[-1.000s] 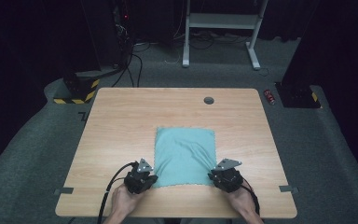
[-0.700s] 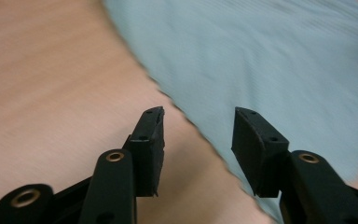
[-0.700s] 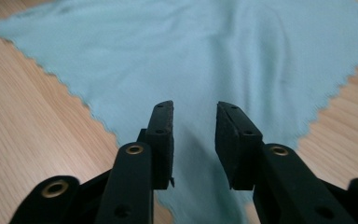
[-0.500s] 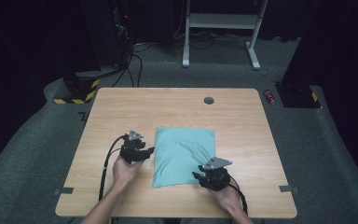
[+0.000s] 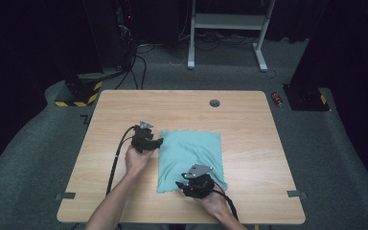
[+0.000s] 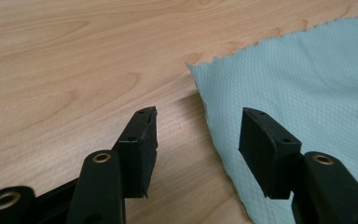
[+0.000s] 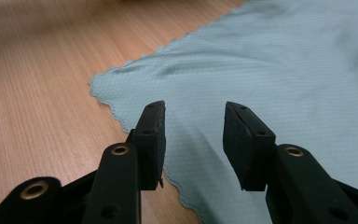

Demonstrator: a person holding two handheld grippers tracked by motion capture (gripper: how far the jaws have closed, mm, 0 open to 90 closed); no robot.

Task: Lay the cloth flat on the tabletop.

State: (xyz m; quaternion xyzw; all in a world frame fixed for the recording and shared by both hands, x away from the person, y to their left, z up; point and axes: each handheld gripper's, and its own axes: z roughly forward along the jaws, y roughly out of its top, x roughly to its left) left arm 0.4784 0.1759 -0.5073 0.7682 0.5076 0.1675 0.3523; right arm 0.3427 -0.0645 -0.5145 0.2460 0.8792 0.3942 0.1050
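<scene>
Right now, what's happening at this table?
A person is working a teal cloth lying flat on the wooden table with two handheld grippers. The left gripper is at the cloth's left edge, the right gripper over its near part. Both have just been opening; nothing is pinched between either pair of jaws.

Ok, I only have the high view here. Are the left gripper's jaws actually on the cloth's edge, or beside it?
Observer: In the left gripper view the left gripper straddles the side edge of the teal cloth: one jaw stands over bare table, the other over the cloth. The jaws have just been opening and the pads press on nothing.
Operator: And the right one?
Observer: The right gripper has open jaws above the cloth near its scalloped edge, not pinching it. They have also just been opening.
Operator: Is the cloth flat there?
Observer: Not quite. The right gripper view shows a low wrinkle near the corner ahead of those jaws.
</scene>
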